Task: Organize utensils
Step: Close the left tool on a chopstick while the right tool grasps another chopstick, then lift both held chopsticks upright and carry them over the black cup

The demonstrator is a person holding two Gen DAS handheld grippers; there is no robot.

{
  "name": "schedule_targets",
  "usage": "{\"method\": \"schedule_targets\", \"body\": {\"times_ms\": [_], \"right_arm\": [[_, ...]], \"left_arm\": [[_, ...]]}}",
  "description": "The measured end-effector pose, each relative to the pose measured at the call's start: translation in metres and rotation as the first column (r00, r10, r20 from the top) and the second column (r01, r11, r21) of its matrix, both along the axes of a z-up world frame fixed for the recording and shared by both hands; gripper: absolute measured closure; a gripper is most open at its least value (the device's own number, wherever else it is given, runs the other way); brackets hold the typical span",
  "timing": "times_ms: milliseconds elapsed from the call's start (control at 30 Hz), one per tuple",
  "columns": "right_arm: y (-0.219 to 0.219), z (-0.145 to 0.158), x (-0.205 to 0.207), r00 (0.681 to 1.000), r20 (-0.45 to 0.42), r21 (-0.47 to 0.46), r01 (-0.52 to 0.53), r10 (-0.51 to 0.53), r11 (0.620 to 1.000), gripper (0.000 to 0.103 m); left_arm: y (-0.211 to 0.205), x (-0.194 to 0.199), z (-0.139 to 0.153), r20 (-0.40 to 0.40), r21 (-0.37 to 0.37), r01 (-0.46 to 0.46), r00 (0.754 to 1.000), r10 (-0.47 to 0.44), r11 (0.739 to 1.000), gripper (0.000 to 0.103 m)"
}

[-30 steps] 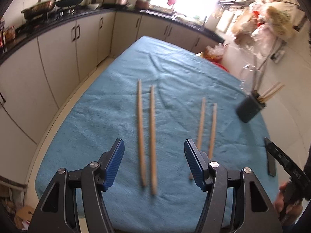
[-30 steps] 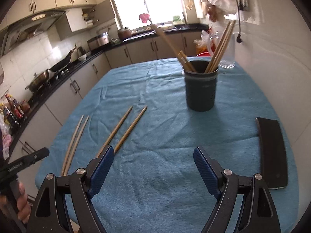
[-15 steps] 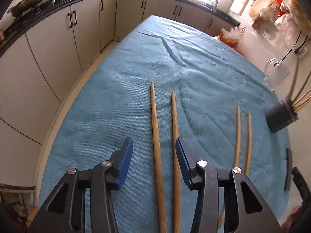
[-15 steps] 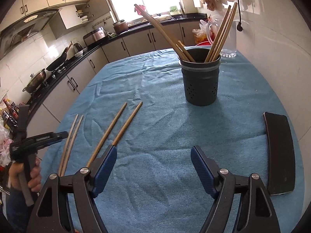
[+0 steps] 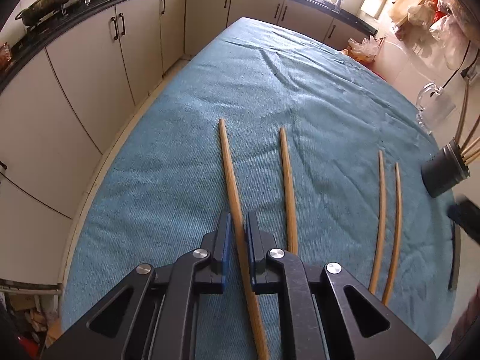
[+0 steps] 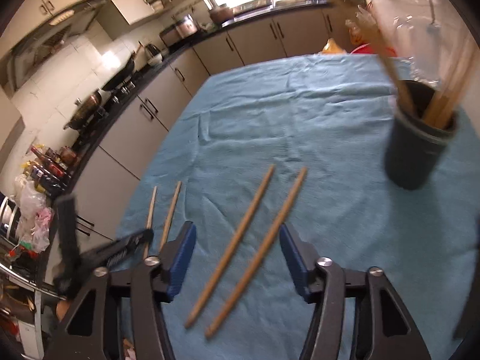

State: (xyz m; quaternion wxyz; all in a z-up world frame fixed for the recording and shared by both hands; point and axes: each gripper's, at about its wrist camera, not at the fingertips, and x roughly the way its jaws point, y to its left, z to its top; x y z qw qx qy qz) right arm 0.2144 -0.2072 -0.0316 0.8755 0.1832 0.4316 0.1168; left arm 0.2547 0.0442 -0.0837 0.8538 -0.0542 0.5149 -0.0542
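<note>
One chopstick (image 5: 232,192) is clamped in the left hand-held gripper (image 5: 239,228); the right hand-held gripper (image 6: 237,258), spread wide, straddles two chopsticks (image 6: 249,240).

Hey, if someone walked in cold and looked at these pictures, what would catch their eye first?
Probably the left gripper, its blue pads closed on one long wooden chopstick that lies lengthwise on the blue tablecloth. Next, the right gripper hangs open over another pair of chopsticks. To their right stands a dark utensil holder with sticks already in it.
</note>
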Motion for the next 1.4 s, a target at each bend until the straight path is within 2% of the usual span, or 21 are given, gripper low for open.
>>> {"method": "schedule_targets", "body": {"times_ms": [67,100,233,367,467,500,567,633,667,733,800,867,1033,1233,1400], "right_arm": [[0.007,-0.009,0.022,0.999,-0.052,0.013,-0.011,0.011,1.000,0.049],[0.009,-0.015,0.031,0.996,-0.084,-0.005,-0.004,0.004,1.000,0.053],[0.002,-0.034,0.048,0.977,-0.176,-0.109,0.098,-0.116,0.989,0.055],[-0.003,-0.046,0.057,0.968,-0.211,-0.141,0.107,-0.136,0.984,0.057],[-0.002,-0.056,0.064,0.963,-0.236,-0.164,0.095,-0.132,0.982,0.064],[0.003,-0.055,0.065,0.966,-0.222,-0.207,0.086,-0.132,0.975,0.068],[0.010,-0.055,0.069,0.967,-0.227,-0.248,0.061,-0.119,0.967,0.069],[0.014,-0.053,0.074,0.968,-0.230,-0.288,0.034,-0.104,0.957,0.080],[0.014,-0.054,0.076,0.968,-0.232,-0.297,0.027,-0.099,0.955,0.090],[0.009,-0.054,0.077,0.968,-0.238,-0.269,0.018,-0.085,0.963,0.094],[0.000,-0.055,0.074,0.969,-0.236,-0.200,0.029,-0.077,0.979,0.096],[-0.007,-0.051,0.065,0.975,-0.211,-0.140,0.043,-0.073,0.989,0.096],[-0.015,-0.020,0.027,0.997,-0.063,-0.031,0.042,-0.044,0.999,0.096],[-0.019,0.018,-0.026,0.992,0.117,-0.019,0.054,-0.052,0.998,0.096],[-0.015,0.034,-0.050,0.976,0.214,-0.023,0.054,-0.048,0.998,0.096]], "left_arm": [[0.000,-0.001,0.000,0.000,-0.001,0.006,1.000,-0.006,1.000,0.094],[0.001,0.000,0.000,0.000,-0.003,0.010,1.000,-0.010,1.000,0.094],[0.001,0.003,0.000,0.003,-0.013,0.024,1.000,-0.024,1.000,0.094],[-0.001,0.010,-0.001,0.016,-0.005,0.030,0.999,-0.030,1.000,0.094],[-0.003,0.019,-0.001,0.013,-0.006,0.028,1.000,-0.028,1.000,0.094],[-0.004,0.022,-0.001,0.013,-0.007,0.028,1.000,-0.028,1.000,0.094],[-0.006,0.029,-0.002,0.012,-0.003,0.026,1.000,-0.026,1.000,0.094],[-0.008,0.035,-0.002,0.010,0.002,0.019,1.000,-0.019,1.000,0.095],[-0.008,0.036,-0.002,0.009,-0.002,0.016,1.000,-0.016,1.000,0.096],[-0.007,0.036,-0.002,0.013,-0.018,0.028,1.000,-0.027,0.999,0.096],[-0.006,0.032,-0.002,0.018,-0.043,0.035,0.999,-0.034,0.998,0.096],[-0.001,0.027,0.002,0.032,-0.078,0.027,0.999,-0.025,0.997,0.096],[0.009,0.006,0.031,0.112,-0.136,0.024,0.994,-0.008,0.990,0.096],[0.006,-0.030,0.072,0.214,-0.159,0.045,0.977,-0.010,0.986,0.096],[-0.002,-0.055,0.096,0.260,-0.164,0.074,0.965,-0.030,0.984,0.096]]}}
